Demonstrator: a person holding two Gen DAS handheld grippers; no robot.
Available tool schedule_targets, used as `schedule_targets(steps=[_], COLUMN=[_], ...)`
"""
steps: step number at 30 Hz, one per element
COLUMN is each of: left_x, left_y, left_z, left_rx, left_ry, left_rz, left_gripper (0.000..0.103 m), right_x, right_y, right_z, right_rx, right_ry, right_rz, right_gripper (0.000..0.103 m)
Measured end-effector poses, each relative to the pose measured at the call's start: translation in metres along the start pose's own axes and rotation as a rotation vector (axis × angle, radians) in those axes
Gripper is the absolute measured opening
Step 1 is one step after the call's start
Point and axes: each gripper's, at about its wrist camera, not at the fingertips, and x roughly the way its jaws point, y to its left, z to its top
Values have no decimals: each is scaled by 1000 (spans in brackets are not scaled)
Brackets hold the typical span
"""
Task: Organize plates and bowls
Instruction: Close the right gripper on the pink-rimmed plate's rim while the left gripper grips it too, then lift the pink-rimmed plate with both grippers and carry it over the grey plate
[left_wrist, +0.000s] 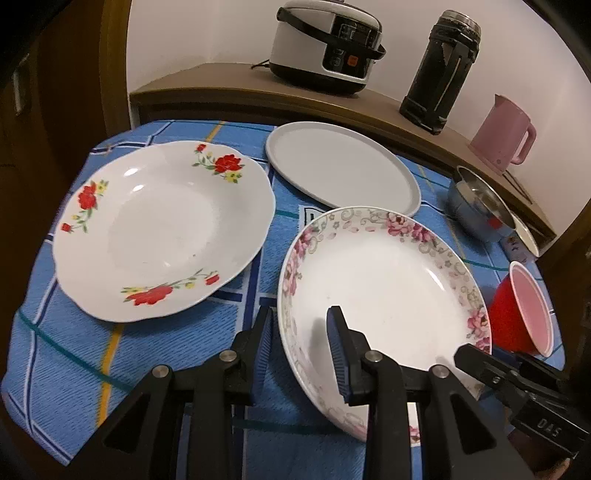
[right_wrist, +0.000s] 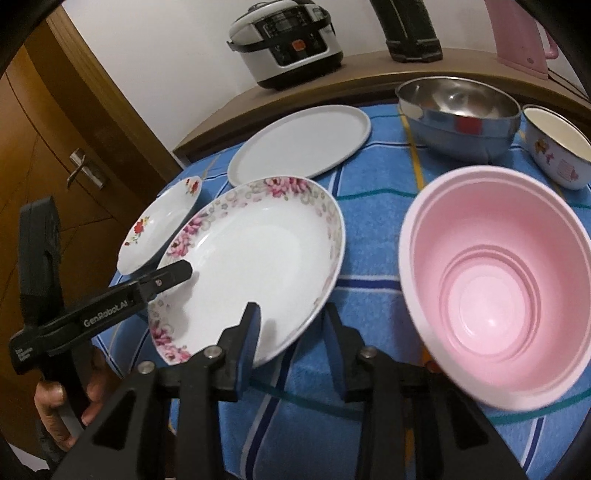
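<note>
A pink-flowered plate (left_wrist: 384, 280) lies on the blue cloth; it also shows in the right wrist view (right_wrist: 258, 266). My left gripper (left_wrist: 301, 328) is open, its fingers straddling the plate's near-left rim; it also shows in the right wrist view (right_wrist: 173, 275). My right gripper (right_wrist: 291, 325) is open and straddles the plate's near-right rim; its finger tip shows in the left wrist view (left_wrist: 476, 360). A red-flowered plate (left_wrist: 162, 229) lies left, a plain grey plate (left_wrist: 340, 166) behind. A red bowl with pink inside (left_wrist: 524, 310) stands right, large in the right wrist view (right_wrist: 498, 295).
A steel bowl (right_wrist: 458, 114) and a small enamel bowl (right_wrist: 557, 147) stand at the back right of the blue-clothed table (left_wrist: 74, 369). On the shelf behind stand a rice cooker (left_wrist: 325, 44), a dark flask (left_wrist: 439, 70) and a pink kettle (left_wrist: 502, 133). A wooden door (right_wrist: 74, 147) is left.
</note>
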Motion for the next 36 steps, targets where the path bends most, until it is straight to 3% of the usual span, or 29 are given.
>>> schedule_targets(steps=[2,16,23,36], left_x=[1,15,13,11], left_y=[-1,-5,-4,-7], left_z=[1,8,6,4], left_rx=[5,46,56,77], left_ry=[0,0,-20,-27], left_rz=[-24,6,0,29], left_gripper=[33,33,33,33], right_x=[3,16,18,18], right_y=[-2,-4,-2,0], right_z=[2,14,14,14], right_rx=[4,-10,-42,-45], right_ry=[3,2,-14,-12], right_rz=[-1,-21,-61,-69], right_gripper=[34,35,28,28])
